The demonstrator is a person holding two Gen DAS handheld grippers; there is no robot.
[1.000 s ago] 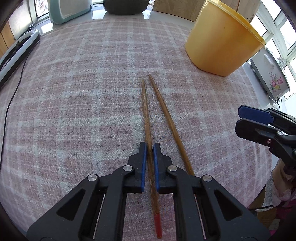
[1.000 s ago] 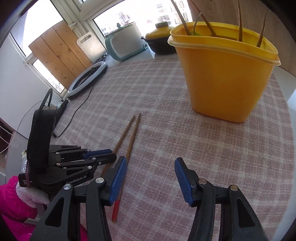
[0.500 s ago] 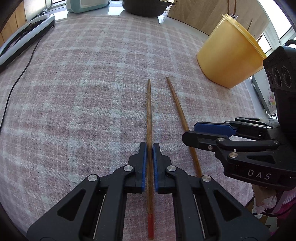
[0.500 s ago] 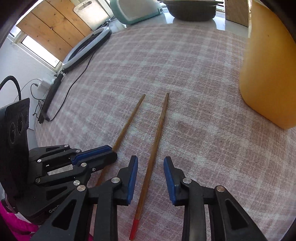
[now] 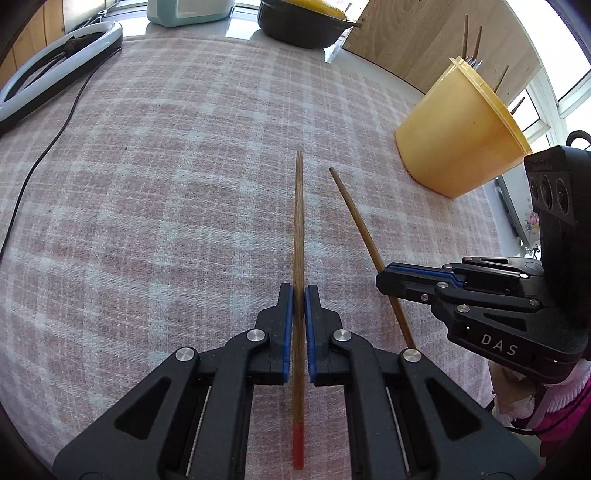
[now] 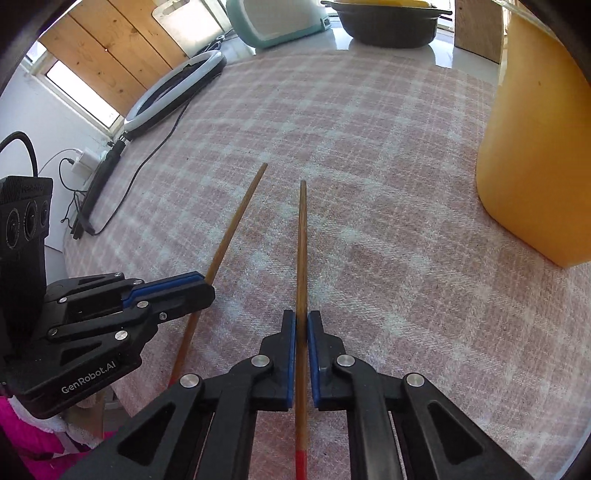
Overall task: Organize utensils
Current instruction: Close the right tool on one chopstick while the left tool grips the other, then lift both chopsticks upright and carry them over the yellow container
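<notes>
1. Left claw [image 5: 298,291]: clenched on a wooden chopstick [image 5: 298,229], blue pads pressed to both sides of the shaft. Red-painted end toward the camera, bare tip pointing to 12 o'clock over the cloth.

2. Right claw [image 6: 301,321]: its jaws have just been closing and now grip a second chopstick [image 6: 302,251] between the pads; red end at 6 o'clock, tip at 12. In the left wrist view this claw [image 5: 384,278] enters from 3 o'clock, across that chopstick [image 5: 354,218].

3. The two chopsticks run nearly side by side, apart, tips spread slightly.

4. Yellow plastic tub [image 5: 458,140]: upright at 2 o'clock of the chopsticks, well apart, several chopstick ends standing out of its rim.

5. Table [image 5: 166,184]: covered in pink-and-white checked cloth.

6. Ring light [image 5: 55,70] with cable at 10 o'clock; dark pot [image 5: 303,26] and pale blue appliance [image 5: 188,11] at the far edge.
</notes>
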